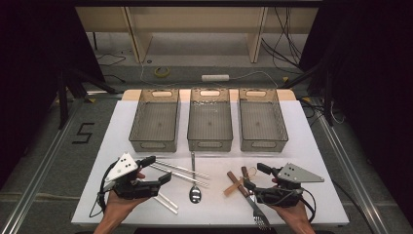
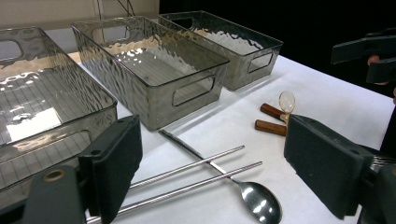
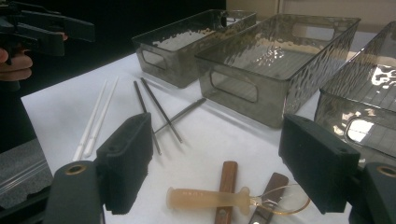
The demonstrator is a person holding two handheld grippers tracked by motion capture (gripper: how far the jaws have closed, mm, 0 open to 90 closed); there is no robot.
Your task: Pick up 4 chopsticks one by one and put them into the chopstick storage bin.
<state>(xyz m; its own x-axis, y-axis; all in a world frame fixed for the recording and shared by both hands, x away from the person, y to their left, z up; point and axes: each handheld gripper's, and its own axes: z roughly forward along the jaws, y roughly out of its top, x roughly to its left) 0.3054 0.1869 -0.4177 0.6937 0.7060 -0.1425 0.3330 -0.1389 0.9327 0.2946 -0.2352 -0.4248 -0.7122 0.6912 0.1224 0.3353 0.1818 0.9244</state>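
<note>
High view: three smoky translucent plastic bins (image 1: 155, 127) in a row on the white worktop (image 1: 311, 161), all bare inside, left hand-held gripper (image 1: 158, 169) and right hand-held gripper (image 1: 255, 175) both gaping, holding nothing; left gripper view: steel spoon (image 2: 254, 199) under two steel chopsticks (image 2: 187, 175); right gripper view: amber plastic spoon (image 3: 219, 198) across two wooden-handled pieces (image 3: 227, 184).

Grey floor (image 1: 44, 141) with trailing cables (image 1: 282, 34), tape roll (image 1: 162, 71), wooden shelf frame (image 1: 195, 19), dark curtains (image 1: 34, 58).
</note>
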